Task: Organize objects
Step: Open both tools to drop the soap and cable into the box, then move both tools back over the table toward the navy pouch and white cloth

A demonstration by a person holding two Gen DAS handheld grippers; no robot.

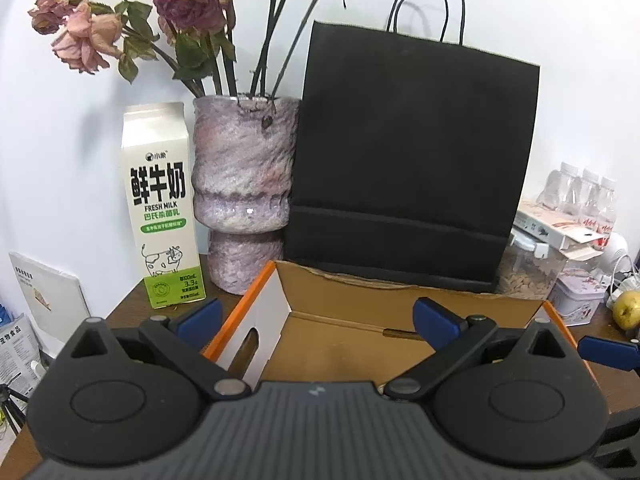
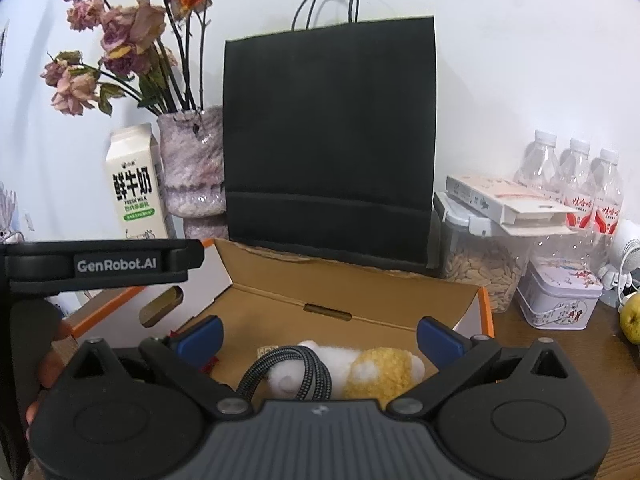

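Observation:
An open cardboard box (image 1: 352,300) with orange edges sits on the wooden table in front of a black paper bag (image 1: 412,160). My left gripper (image 1: 318,316) is open and empty above the box's left part. My right gripper (image 2: 320,334) is open and empty above the box (image 2: 360,292). Inside the box lie a white and yellow plush toy (image 2: 376,368) and a grey braided cable (image 2: 308,368), just below the right gripper. The left gripper's body (image 2: 100,264) shows at the left of the right wrist view.
A milk carton (image 1: 162,208) and a purple vase (image 1: 244,196) of dried roses stand at the back left. At the right are a clear container of seeds (image 2: 480,264), a white tin (image 2: 556,296), water bottles (image 2: 576,184), a flat carton (image 2: 504,200) and a green fruit (image 2: 632,320).

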